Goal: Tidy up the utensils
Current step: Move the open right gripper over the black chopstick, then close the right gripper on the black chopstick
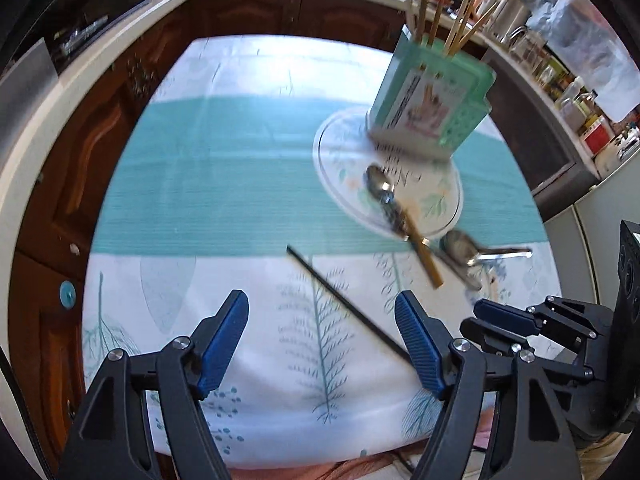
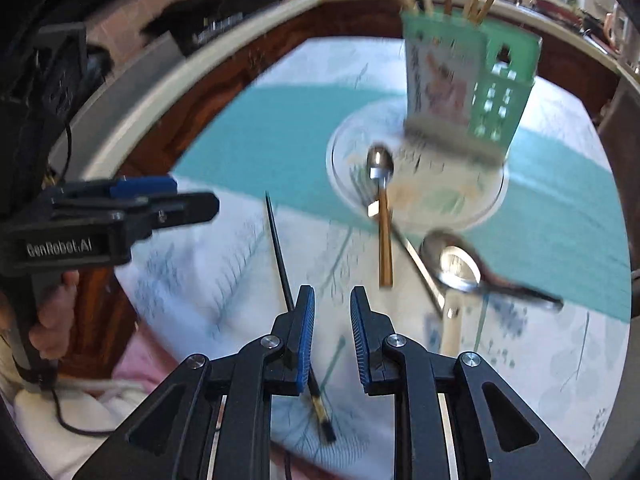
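Black chopstick [image 1: 344, 300] near the holder [image 1: 430, 96]: thin, stiff, slick. Pinch its thick end. Left gripper [image 1: 320, 344] jaws apart, right gripper [image 2: 332, 336] jaws slightly apart, both empty.

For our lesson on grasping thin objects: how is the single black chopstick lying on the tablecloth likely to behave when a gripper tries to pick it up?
The black chopstick looks straight and thin, so probably stiff and light. It lies flat on the tablecloth, so pads may struggle to get under it, and it may roll or slide when nudged. It tapers to a point, so gripped near one end it would likely tilt.
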`<state>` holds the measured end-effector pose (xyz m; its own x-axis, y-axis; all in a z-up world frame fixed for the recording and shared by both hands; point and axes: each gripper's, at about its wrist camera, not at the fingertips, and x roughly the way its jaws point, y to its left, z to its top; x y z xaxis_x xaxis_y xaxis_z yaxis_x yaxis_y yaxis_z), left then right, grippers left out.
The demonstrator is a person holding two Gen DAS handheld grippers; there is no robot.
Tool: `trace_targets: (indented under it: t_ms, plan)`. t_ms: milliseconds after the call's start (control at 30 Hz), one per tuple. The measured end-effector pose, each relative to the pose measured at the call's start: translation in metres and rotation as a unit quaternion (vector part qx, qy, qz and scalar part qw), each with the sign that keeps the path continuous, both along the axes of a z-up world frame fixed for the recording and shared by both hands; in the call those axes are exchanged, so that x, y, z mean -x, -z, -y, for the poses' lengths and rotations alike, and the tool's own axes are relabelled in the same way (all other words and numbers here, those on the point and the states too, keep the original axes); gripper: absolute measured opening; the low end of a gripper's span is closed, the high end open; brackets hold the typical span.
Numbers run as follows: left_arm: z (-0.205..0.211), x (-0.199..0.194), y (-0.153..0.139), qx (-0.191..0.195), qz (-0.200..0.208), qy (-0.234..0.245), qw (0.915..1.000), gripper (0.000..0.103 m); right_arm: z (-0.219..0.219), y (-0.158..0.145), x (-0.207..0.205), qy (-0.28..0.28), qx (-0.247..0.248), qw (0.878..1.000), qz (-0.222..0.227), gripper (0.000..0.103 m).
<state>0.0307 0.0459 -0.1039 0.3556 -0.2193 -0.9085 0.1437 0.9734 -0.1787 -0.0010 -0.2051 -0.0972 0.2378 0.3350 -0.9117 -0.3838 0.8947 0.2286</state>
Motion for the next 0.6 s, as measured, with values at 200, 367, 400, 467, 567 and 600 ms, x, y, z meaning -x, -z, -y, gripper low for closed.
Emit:
trace_targets:
  t_ms: [200,367,400,467,567,600]
  plan:
    - [-0.013,0.009,0.035,0.021,-0.046,-0.009,0.9987,0.074,-0.006,0.028,0.023,-0.023,0.013,0.997,-0.078,0.019]
    - [-0.021,0.012,0.050,0.047,-0.067,-0.011,0.9966,0.074,-0.020,0.042,0.032,-0.046,0.046,0.993,-0.095,0.019]
    - [-0.022,0.011,0.051,0.050,-0.067,-0.011,0.9965,0.074,-0.024,0.043,0.033,-0.052,0.052,0.993,-0.095,0.019]
    - [-0.023,0.012,0.051,0.054,-0.066,-0.010,0.9963,0.074,-0.032,0.045,0.034,-0.063,0.063,0.991,-0.097,0.019]
    - [-0.025,0.011,0.051,0.058,-0.063,-0.009,0.9963,0.074,-0.044,0.051,0.032,-0.076,0.081,0.989,-0.101,0.019]
    - [-0.025,0.010,0.050,0.060,-0.061,-0.009,0.9963,0.074,-0.047,0.053,0.031,-0.081,0.086,0.988,-0.104,0.019]
